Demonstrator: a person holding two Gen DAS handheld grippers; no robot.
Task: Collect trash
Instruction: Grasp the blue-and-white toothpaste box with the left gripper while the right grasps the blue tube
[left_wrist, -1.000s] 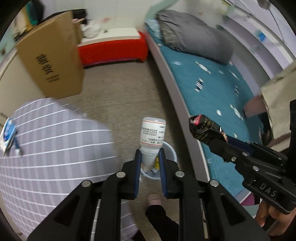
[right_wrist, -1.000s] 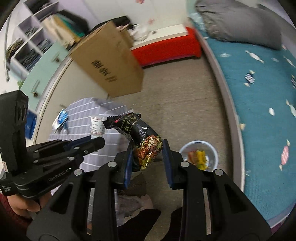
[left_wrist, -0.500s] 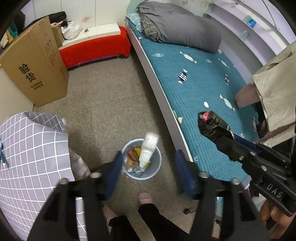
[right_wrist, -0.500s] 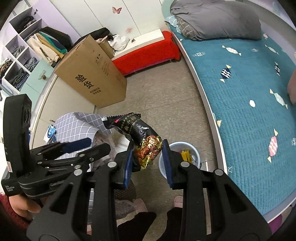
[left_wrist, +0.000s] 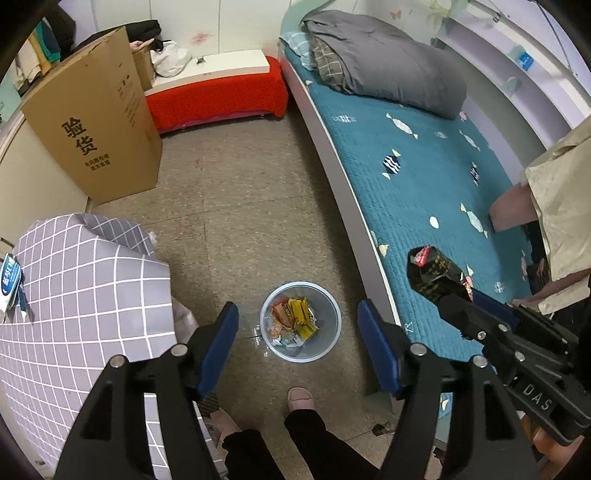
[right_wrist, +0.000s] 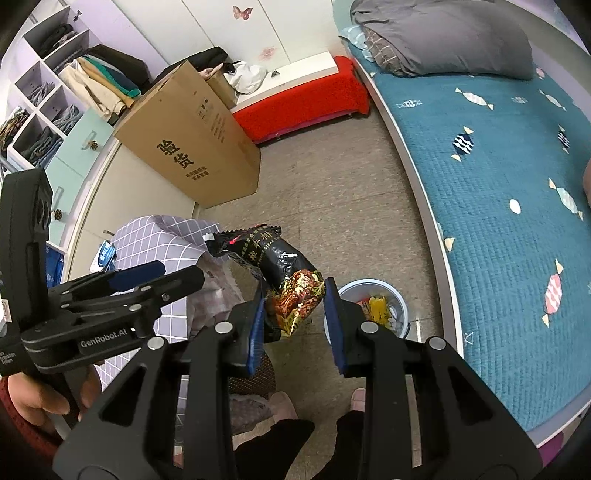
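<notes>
A small grey trash bin (left_wrist: 325, 350) stands on the floor beside the bed, holding several wrappers (left_wrist: 295, 321); it also shows in the right wrist view (right_wrist: 400, 295). My left gripper (left_wrist: 297, 332) is open and empty, high above the bin. My right gripper (right_wrist: 293, 306) is shut on a black snack bag (right_wrist: 280, 266), held above the floor left of the bin. The bag also shows in the left wrist view (left_wrist: 432, 269), at the right gripper's tip over the bed edge. The white bottle is not visible.
A table with a grey checked cloth (left_wrist: 74, 295) is at the left, a blue packet (left_wrist: 9, 275) on it. A cardboard box (left_wrist: 96, 136), a red bench (left_wrist: 218, 96) and a bed with teal cover (left_wrist: 424, 177) surround the floor. My feet (left_wrist: 301, 398) are near the bin.
My left gripper opened and dropped the white bottle towards the bin; the bottle is gone from view. Both grippers rose higher. The right gripper still holds the snack bag.
</notes>
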